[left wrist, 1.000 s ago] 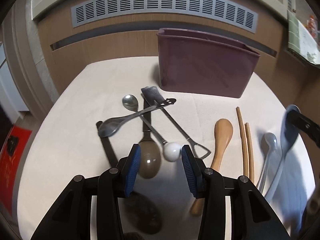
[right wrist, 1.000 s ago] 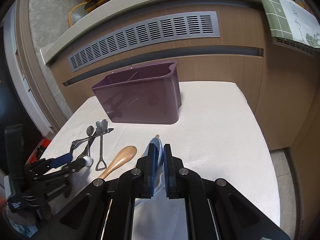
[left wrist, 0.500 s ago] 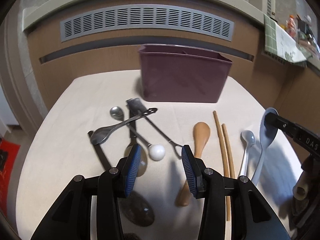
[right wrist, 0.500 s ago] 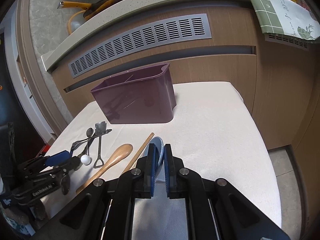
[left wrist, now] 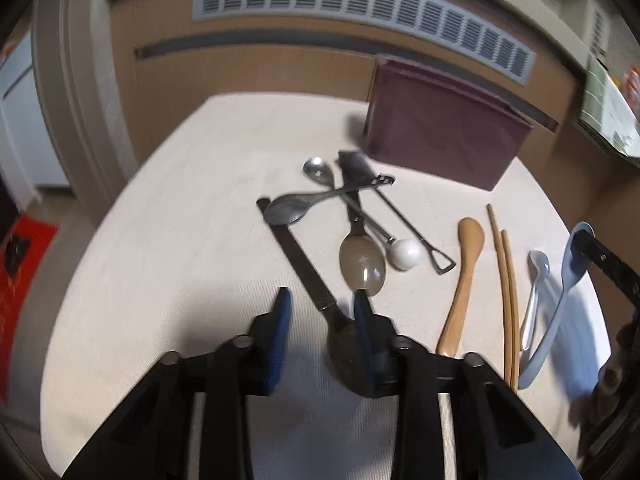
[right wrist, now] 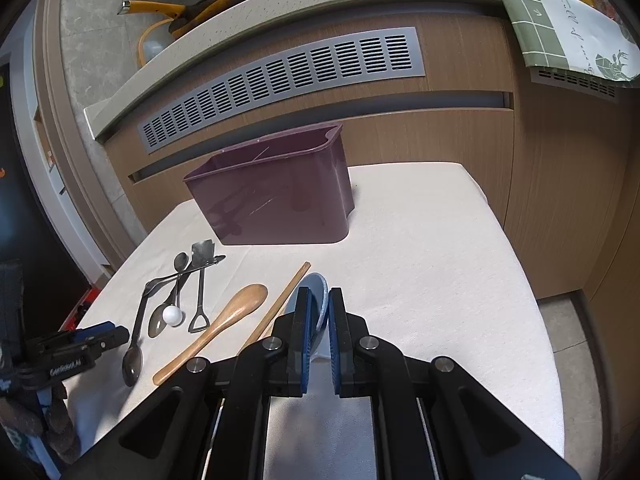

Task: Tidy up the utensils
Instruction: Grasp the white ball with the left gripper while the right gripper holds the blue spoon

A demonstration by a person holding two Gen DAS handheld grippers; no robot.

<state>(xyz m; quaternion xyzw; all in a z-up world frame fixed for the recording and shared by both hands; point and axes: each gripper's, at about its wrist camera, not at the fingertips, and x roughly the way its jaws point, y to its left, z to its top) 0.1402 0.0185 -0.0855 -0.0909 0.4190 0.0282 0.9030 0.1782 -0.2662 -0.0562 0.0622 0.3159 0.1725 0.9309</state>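
Note:
A maroon utensil bin (left wrist: 444, 148) (right wrist: 280, 196) stands at the back of the white-clothed table. My right gripper (right wrist: 319, 304) is shut on the bowl of a light blue spoon (right wrist: 316, 300) (left wrist: 560, 300), holding it just above the cloth. My left gripper (left wrist: 320, 300) is open and empty over the handle of a long black spoon (left wrist: 312, 280). Metal spoons, a white-ball utensil (left wrist: 406, 254), a wooden spoon (left wrist: 466, 268), chopsticks (left wrist: 506, 292) and a small grey spoon (left wrist: 534, 292) lie on the cloth.
A wooden cabinet with a grey vent grille (right wrist: 280, 80) rises behind the table. A green-checked towel (right wrist: 560, 20) hangs at the upper right. The table edge (right wrist: 520, 240) drops to the floor on the right. A red mat (left wrist: 24, 264) lies on the floor at left.
My left gripper has swung left and tilted, so it now sits over the black spoon handle instead of the white ball. The right gripper still holds the blue spoon, little moved.

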